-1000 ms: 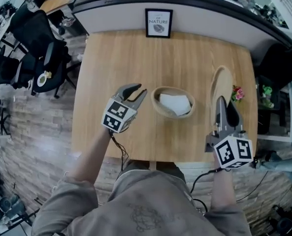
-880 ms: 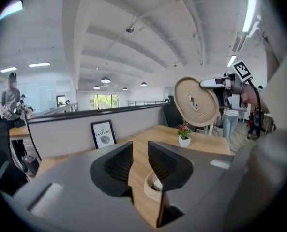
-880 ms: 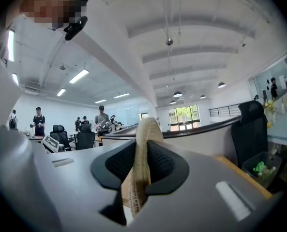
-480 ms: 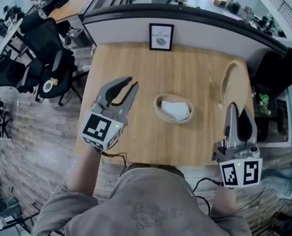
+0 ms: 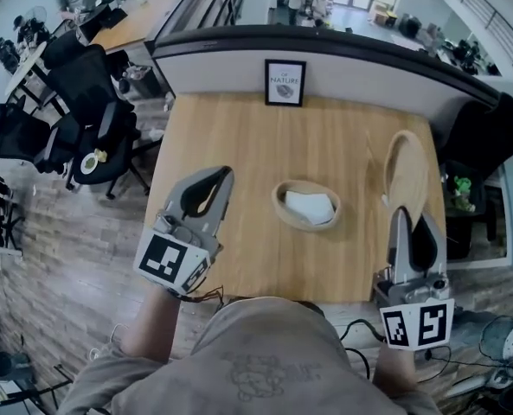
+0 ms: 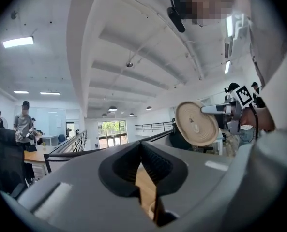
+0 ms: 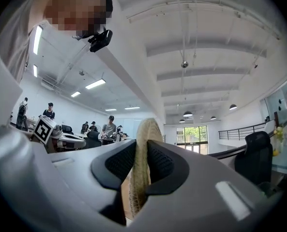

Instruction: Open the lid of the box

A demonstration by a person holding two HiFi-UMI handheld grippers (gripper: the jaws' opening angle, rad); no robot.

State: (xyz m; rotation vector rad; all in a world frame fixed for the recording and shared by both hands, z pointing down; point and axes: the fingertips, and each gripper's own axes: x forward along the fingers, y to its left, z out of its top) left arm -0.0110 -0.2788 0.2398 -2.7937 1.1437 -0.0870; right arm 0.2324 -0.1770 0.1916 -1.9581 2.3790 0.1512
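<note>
**Lid off and held on edge, box open on the table**

We're looking down on the wooden table, and the round woven box sits near its middle with the top off. Something white and folded lies inside it.

The lid is over on the right side of the table, well apart from the box and turned up on its edge. The right gripper has it: in the right gripper view the two jaws pinch the woven rim of the lid, one pad on each face. From the left gripper view we see the same lid as a pale round disc held out in the air.

The left gripper hovers over the table's left part, near the box but not touching it. Its jaws are pressed together with nothing between them.

As for writing, a small framed card stands at the table's far edge, but its print is too small for us to read. Each gripper's cube carries black-and-white square markers.
</note>
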